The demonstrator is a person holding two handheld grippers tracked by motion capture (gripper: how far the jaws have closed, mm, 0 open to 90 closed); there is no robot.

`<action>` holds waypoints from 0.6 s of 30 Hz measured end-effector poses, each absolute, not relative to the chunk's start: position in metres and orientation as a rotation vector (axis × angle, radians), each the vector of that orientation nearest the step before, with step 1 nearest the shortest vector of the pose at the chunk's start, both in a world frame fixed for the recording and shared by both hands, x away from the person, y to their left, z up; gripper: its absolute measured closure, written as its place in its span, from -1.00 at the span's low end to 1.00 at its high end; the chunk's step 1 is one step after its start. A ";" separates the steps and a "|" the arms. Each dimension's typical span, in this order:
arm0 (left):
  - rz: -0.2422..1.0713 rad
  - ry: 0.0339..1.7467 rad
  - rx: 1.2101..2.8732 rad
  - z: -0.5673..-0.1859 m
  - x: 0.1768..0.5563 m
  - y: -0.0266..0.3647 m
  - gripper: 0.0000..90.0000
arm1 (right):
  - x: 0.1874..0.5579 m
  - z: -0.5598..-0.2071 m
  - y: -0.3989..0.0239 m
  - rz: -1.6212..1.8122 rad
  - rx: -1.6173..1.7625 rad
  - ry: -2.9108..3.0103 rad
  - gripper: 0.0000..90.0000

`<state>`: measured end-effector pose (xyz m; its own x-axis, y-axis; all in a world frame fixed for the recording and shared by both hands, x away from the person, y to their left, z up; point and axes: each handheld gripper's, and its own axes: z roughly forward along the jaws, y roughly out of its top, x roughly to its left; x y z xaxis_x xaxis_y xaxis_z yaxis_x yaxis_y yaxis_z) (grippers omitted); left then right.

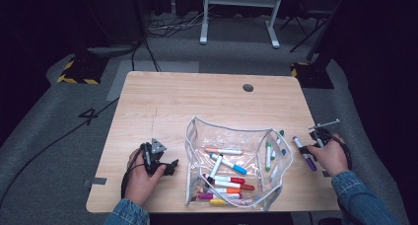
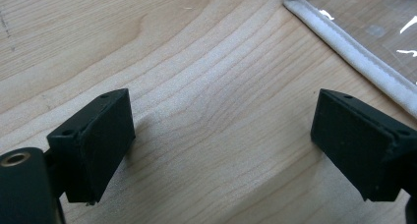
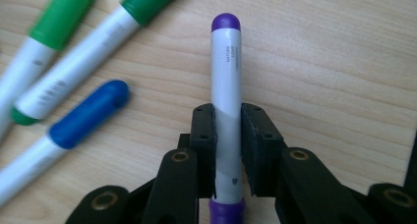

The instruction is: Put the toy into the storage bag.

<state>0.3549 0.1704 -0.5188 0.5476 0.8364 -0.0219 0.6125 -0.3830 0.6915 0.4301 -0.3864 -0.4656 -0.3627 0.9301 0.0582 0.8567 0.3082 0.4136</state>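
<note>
Right gripper view: the right gripper (image 3: 227,150) has its jaws clamped across the barrel of a white marker with purple ends (image 3: 226,76), lying on the wooden tabletop (image 1: 162,101) at three o'clock of the clear plastic pouch (image 1: 236,161), likely so it can be lifted into it; the left gripper (image 2: 221,150) rests wide open and empty at nine o'clock.

High overview, two close tabletop (image 1: 162,94) views

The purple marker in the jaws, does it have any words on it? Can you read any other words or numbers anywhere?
"4": a big black mark on the grey floor left of the table, seen from above.
Purple marker: small grey print along its white barrel, too small to read.
Green markers: grey print on their barrels, too blurred to read.
Nothing else readable.
</note>
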 end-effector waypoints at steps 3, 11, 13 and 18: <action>0.441 1.160 2.131 -0.519 0.355 0.171 -0.79 | 0.426 -0.450 -0.388 0.646 1.648 2.380 0.72; 0.438 1.162 2.128 -0.519 0.355 0.170 -0.79 | 0.406 -0.387 -0.376 0.773 1.489 2.405 0.72; 0.441 1.160 2.131 -0.519 0.355 0.171 -0.79 | 0.399 -0.369 -0.369 0.797 1.426 2.421 0.72; 0.440 1.160 2.130 -0.519 0.355 0.171 -0.79 | 0.382 -0.325 -0.341 0.858 1.264 2.469 0.72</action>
<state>0.3550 0.1706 -0.5188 0.5493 0.8354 -0.0197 0.6116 -0.3859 0.6906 0.3821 -0.3414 -0.3247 -0.5982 0.7996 0.0536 0.6604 0.4540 0.5981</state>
